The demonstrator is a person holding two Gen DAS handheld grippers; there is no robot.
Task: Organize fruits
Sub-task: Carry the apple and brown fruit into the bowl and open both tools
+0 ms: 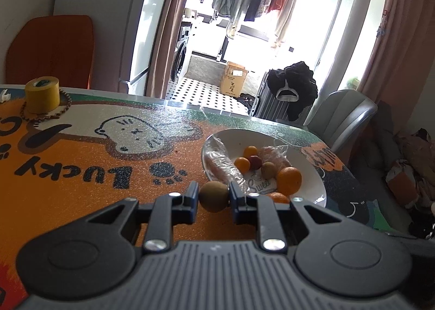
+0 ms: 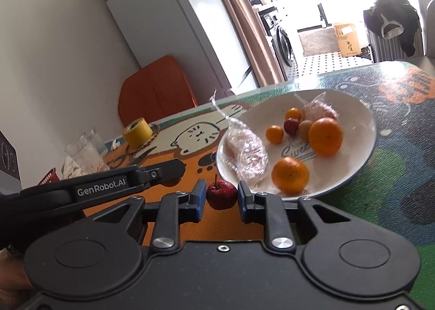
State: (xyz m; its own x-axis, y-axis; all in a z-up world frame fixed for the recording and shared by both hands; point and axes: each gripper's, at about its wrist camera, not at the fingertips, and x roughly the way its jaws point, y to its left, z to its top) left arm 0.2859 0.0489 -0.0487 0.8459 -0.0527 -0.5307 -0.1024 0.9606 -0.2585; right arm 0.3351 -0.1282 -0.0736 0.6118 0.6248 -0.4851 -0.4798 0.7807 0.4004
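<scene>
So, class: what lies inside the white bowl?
White bowl: two large oranges, two small orange fruits, a red fruit, a yellowish one, two plastic-wrapped items. The wrap hides their contents.

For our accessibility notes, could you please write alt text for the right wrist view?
The right gripper grips a small red fruit just in front of a white plate holding oranges, smaller fruits and two plastic-wrapped items. The plate sits on a cartoon-cat table mat; the left gripper reaches in alongside.

Left gripper (image 1: 214,197) and right gripper (image 2: 219,197): black ribbed housings, blue-padded fingers (image 2: 200,195), silver screws; "GenRobot.AI" lettering at left of right-wrist view.
</scene>
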